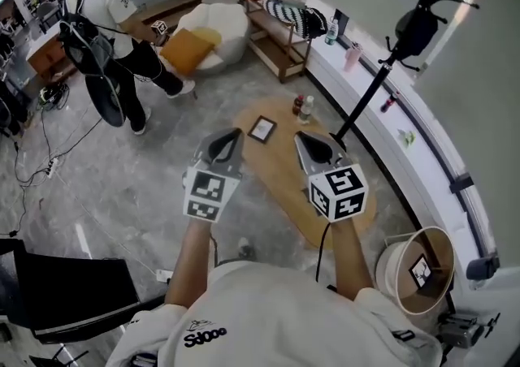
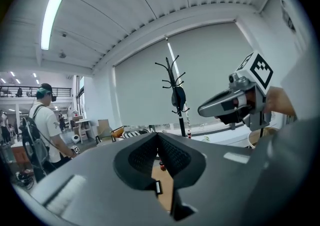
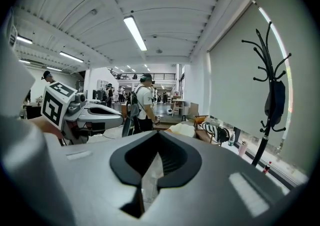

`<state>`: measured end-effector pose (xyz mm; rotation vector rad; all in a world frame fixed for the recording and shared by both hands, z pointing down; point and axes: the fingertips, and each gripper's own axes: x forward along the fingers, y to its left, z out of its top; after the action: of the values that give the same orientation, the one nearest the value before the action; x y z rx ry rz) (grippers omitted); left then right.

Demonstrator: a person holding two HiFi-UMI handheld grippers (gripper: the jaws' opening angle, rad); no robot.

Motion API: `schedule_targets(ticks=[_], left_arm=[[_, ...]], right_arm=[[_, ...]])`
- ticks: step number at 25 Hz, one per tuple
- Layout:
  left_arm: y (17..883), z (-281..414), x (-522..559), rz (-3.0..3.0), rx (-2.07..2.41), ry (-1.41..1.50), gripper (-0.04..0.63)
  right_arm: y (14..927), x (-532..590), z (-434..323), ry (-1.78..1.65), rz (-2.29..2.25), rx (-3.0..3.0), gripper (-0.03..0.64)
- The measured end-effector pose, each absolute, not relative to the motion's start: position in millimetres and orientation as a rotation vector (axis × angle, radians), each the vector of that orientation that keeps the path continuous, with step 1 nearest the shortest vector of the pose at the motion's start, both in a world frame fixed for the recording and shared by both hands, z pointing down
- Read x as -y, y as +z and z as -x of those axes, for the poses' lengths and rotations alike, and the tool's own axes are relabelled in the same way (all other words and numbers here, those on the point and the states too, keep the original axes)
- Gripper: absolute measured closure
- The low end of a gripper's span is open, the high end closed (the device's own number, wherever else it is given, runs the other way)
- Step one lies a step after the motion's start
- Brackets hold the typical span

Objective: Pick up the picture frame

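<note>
Both the left gripper (image 1: 226, 143) and right gripper (image 1: 312, 148) are closed and empty, short of the picture frame (image 1: 262, 128) lying on the oval table (image 1: 280, 183); unopened, they could shove it toward the bottles (image 1: 302, 107).

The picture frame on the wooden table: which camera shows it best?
The head view: the picture frame lies in full sight on the table. The left gripper view catches only what seems a small sliver of it. The right gripper view shows none of it.

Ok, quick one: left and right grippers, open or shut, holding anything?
Left gripper: shut, nothing between its jaws.
Right gripper: shut, nothing between its jaws.
</note>
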<state>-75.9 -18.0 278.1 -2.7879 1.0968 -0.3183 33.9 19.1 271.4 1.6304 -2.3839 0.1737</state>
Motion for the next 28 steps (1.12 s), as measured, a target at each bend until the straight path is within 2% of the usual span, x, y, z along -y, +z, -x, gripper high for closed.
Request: schedule_targets(ticks=[28], left_arm=[[299.4, 117.1, 145.9, 2.863, -1.036, -0.314, 0.586]], right_arm=[[294.4, 107.2, 20.3, 0.134, -1.621, 2.291, 0.614]])
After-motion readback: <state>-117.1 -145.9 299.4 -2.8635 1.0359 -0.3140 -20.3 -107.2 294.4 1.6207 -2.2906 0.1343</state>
